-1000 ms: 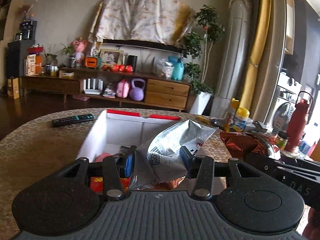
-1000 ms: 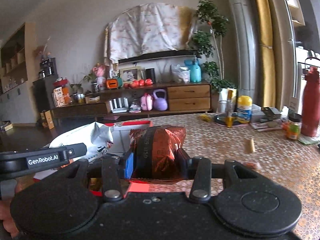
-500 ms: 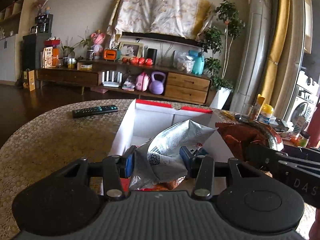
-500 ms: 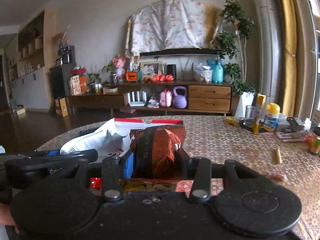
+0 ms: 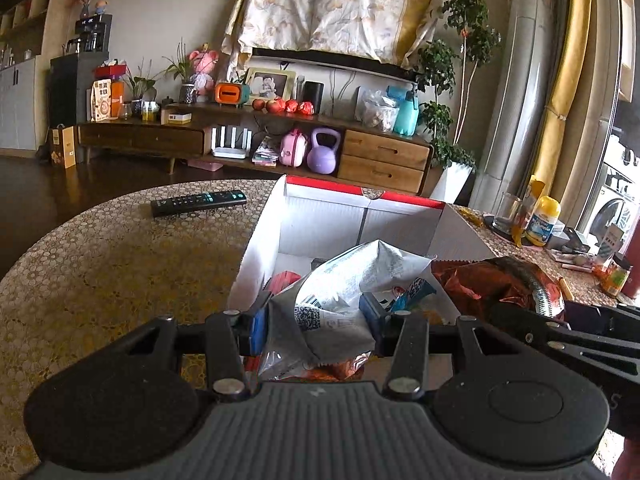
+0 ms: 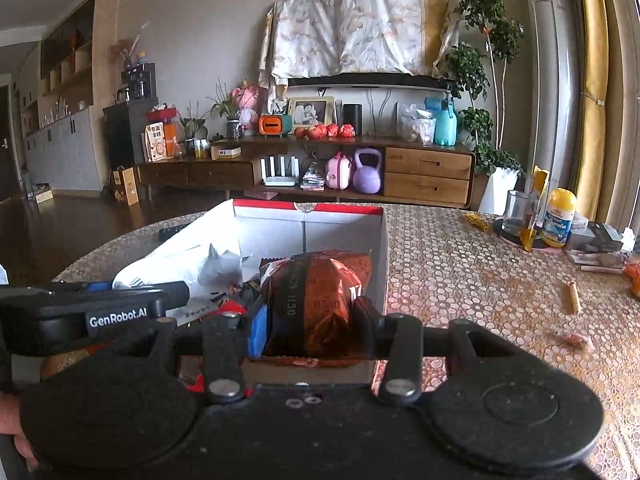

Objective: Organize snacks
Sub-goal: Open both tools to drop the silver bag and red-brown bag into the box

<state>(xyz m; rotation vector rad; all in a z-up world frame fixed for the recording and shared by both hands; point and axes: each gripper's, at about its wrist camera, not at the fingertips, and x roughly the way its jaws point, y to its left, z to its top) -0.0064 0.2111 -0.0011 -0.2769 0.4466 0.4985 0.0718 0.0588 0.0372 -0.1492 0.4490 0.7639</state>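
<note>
A white cardboard box with a red rim (image 5: 360,216) (image 6: 344,232) stands open on the patterned table, with several snack packets inside. My left gripper (image 5: 316,320) is shut on a silver snack bag (image 5: 344,280) and holds it over the box's near end. My right gripper (image 6: 308,320) is shut on a dark red snack bag (image 6: 320,292) and holds it over the box's right side. The red bag also shows in the left wrist view (image 5: 500,284), and the silver bag in the right wrist view (image 6: 188,264).
A black remote (image 5: 198,202) lies on the table left of the box. A glass (image 6: 518,212), a yellow-capped bottle (image 6: 560,216) and small items sit at the table's right. A small tan stick (image 6: 574,298) and a pink wrapper (image 6: 574,338) lie right of the box.
Both grippers have moved forward and higher over the box with their bags still held. The box's inside now shows more fully in both views.
</note>
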